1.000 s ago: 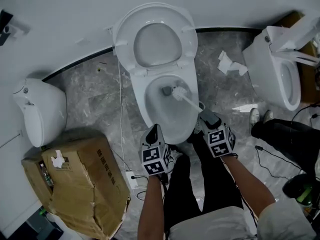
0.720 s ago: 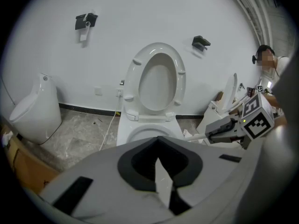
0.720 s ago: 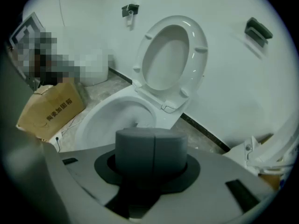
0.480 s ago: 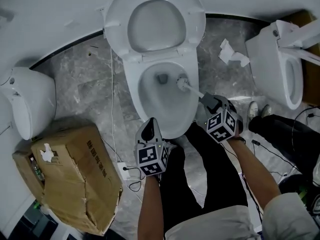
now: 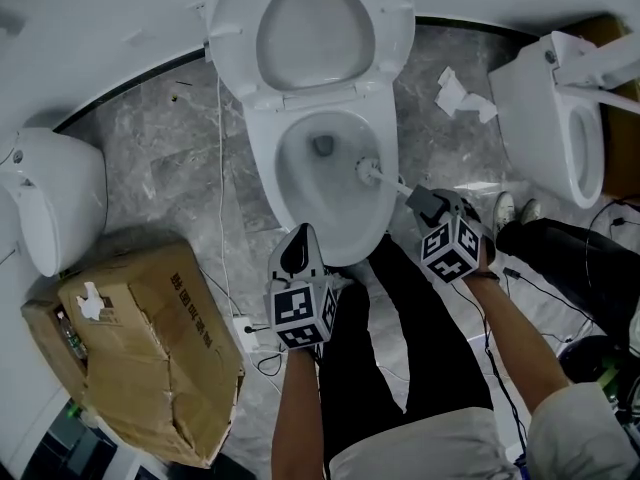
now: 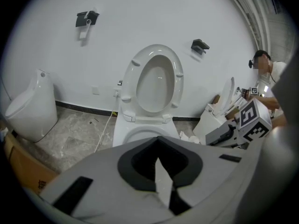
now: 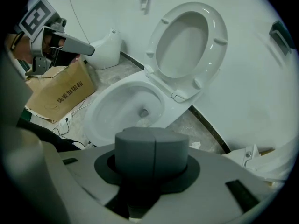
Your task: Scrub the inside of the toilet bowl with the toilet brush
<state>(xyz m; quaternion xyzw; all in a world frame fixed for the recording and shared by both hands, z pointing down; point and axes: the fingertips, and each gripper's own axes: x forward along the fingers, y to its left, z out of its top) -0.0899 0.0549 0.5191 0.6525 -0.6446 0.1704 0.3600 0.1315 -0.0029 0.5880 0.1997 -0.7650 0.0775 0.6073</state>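
Observation:
The white toilet bowl (image 5: 262,183) stands open, its seat and lid up against the wall. The toilet brush (image 5: 368,171) has its white head inside the bowl, against the right inner wall, just right of the drain. Its handle slants down-right into my right gripper (image 5: 425,204), which is shut on it. In the right gripper view the grey handle end (image 7: 152,148) sits between the jaws, over the bowl (image 7: 121,106). My left gripper (image 5: 298,253) hovers at the bowl's front rim with its jaws together and nothing held; the left gripper view shows them (image 6: 161,171) meeting in front of the toilet.
A dented cardboard box (image 5: 150,348) sits on the floor at the left, and a white urinal (image 5: 50,208) lies beyond it. A second toilet (image 5: 555,118) stands at the right, with crumpled paper (image 5: 462,98) near it. Cables (image 5: 240,328) run beside the box. Another person's dark legs (image 5: 570,268) are at the right.
The brush head has slid from beside the drain to the bowl's right wall and a little nearer me. My right gripper has followed it rightward and rolled. The left gripper has stayed put.

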